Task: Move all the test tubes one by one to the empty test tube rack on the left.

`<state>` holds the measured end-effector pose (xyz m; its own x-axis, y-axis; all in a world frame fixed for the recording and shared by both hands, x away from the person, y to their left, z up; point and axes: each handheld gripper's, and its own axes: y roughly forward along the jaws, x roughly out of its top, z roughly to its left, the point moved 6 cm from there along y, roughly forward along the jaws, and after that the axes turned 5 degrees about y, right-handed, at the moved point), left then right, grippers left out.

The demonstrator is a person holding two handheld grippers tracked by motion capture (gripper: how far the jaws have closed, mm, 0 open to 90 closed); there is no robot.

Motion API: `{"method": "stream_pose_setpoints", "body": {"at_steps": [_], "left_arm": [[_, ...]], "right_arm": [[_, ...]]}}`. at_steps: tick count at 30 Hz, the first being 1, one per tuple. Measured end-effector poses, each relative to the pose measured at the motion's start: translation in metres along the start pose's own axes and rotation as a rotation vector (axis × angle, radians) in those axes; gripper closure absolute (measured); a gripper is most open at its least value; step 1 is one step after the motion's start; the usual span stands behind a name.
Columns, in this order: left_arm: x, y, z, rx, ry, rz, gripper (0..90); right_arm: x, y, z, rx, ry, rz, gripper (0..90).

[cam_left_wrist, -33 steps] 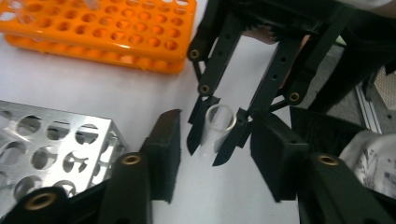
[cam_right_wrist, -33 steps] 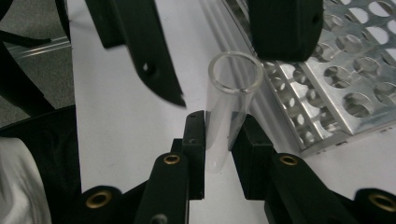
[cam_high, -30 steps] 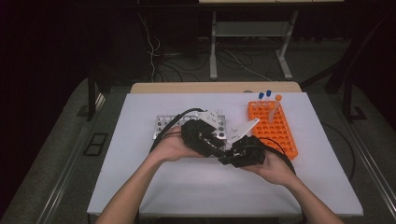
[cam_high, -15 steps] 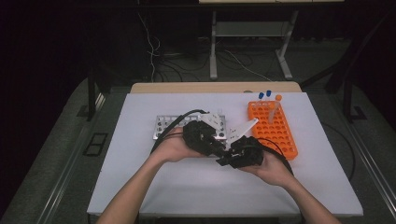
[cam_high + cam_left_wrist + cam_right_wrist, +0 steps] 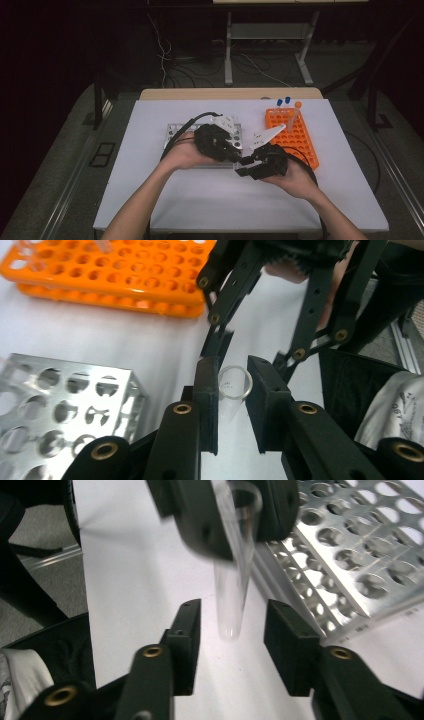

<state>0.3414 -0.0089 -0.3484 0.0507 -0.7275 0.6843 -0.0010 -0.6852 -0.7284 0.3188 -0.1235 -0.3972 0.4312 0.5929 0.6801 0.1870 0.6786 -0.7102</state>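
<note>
Left tongs [image 5: 232, 390] pinching clear tube [image 5: 234, 383], right tongs [image 5: 232, 630] just spreading, seemingly off it

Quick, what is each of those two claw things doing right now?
Left gripper: closed on the clear tube.
Right gripper: fingers just opened; they stand apart on either side of the tube's lower end, not pressing it.

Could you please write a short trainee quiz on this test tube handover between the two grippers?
1. True or false: the left gripper is shut on the clear test tube.
2. Which rack lies nearer the tube: A, the metal rack, or B, the orange rack?
3. How do the right gripper's jaws stand?

Key:
1. True.
2. A.
3. Apart, having just opened, with the tube's lower end between them and untouched.
</note>
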Motion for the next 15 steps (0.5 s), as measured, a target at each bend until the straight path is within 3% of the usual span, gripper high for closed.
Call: {"method": "stream_pose_setpoints", "body": {"at_steps": [9,13,15], "left_arm": [[0.003,-0.013,0.014,0.033,-0.009,-0.002,74.5],[0.006,-0.017,0.022,0.047,-0.015,-0.002,74.5],[0.007,-0.019,0.026,0.054,-0.021,-0.002,74.5]], "right_arm": [[-0.012,-0.021,-0.012,-0.042,0.059,-0.049,35.6],[-0.019,-0.029,-0.016,-0.062,0.086,-0.076,15.2],[-0.022,-0.034,-0.017,-0.052,0.103,-0.088,11.2]]}}
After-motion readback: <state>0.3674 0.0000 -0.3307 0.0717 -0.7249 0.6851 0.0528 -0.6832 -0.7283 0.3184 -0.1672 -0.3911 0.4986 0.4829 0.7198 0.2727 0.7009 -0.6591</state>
